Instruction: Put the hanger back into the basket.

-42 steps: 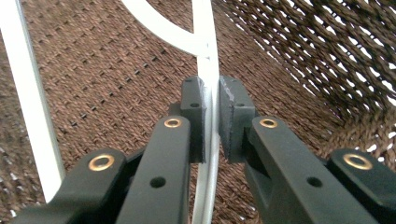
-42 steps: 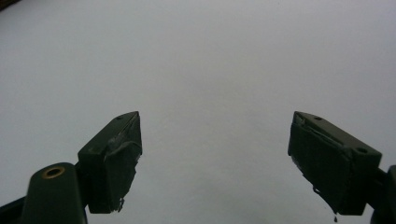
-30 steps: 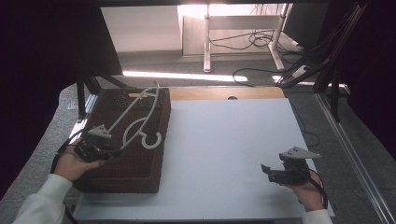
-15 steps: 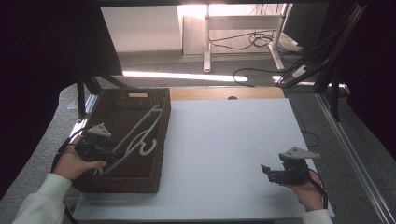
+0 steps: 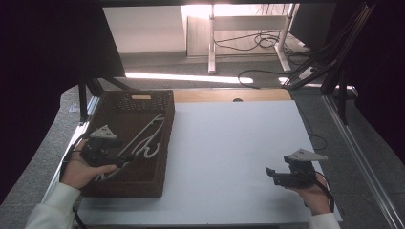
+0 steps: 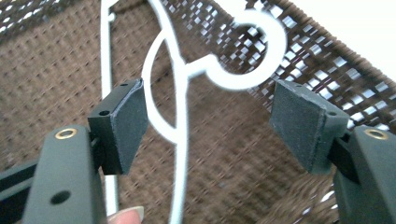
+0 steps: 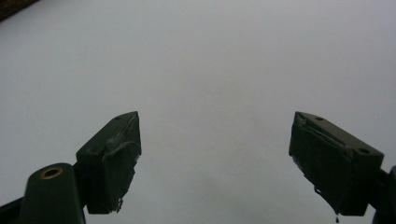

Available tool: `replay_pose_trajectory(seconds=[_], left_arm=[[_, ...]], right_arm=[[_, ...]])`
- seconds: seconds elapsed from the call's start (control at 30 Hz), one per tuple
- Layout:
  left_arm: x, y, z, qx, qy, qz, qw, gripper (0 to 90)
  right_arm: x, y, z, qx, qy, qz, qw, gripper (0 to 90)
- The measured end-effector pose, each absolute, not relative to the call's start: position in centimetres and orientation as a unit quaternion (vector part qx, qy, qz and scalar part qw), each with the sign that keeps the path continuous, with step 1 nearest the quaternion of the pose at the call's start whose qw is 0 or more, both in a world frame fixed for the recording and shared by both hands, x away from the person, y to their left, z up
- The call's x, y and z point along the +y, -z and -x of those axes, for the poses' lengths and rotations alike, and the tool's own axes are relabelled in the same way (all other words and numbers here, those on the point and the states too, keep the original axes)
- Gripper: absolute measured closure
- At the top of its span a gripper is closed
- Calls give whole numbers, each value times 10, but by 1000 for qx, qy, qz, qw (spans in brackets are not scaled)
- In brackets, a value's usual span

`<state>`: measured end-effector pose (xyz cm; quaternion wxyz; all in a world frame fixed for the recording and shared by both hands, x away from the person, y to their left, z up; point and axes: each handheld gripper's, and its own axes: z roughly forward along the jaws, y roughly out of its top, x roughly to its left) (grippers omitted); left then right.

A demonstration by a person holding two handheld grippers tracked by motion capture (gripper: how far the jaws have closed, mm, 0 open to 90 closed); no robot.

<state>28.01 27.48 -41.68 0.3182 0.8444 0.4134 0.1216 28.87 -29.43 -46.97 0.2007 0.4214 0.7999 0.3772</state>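
Observation:
White plastic hangers (image 5: 152, 125) lie flat in a brown wicker basket (image 5: 125, 183) at the table's left. My left gripper (image 5: 128, 157) hovers over the basket's near half, held by a hand. In the left gripper view it (image 6: 205, 121) is open, with a hanger's neck (image 6: 180, 140) passing between the jaws, touching neither pad, and the hook (image 6: 254, 51) just beyond them. My right gripper (image 5: 269, 174) is at the table's near right, pointing left. It (image 7: 215, 149) is open over the bare white surface with nothing between its jaws.
A white table top (image 5: 229, 143) stretches between basket and right gripper. A wooden strip (image 5: 229, 95) runs along the far edge. Metal frame rails (image 5: 363, 157) flank the right side. Cables (image 5: 258, 43) and desk legs are on the floor beyond.
The hanger that stood raised out of the basket from the left gripper has dropped flat into it. The left gripper stayed in place and is now open. The right gripper has not moved.

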Motion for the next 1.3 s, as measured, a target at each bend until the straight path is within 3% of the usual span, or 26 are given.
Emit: replay_pose_trajectory(seconds=[0.63, 0.87, 1.3], left_arm=[[189, 414, -254, 384, -100, -825, 403, 295], [180, 426, -249, 399, -100, -801, 435, 305], [181, 427, -242, 396, -133, -808, 416, 309]], right_arm=[[-283, 463, -288, 806, -390, -399, 196, 176], [-283, 463, -286, 809, -392, -393, 193, 175], [-282, 461, -281, 811, -396, -385, 194, 174]])
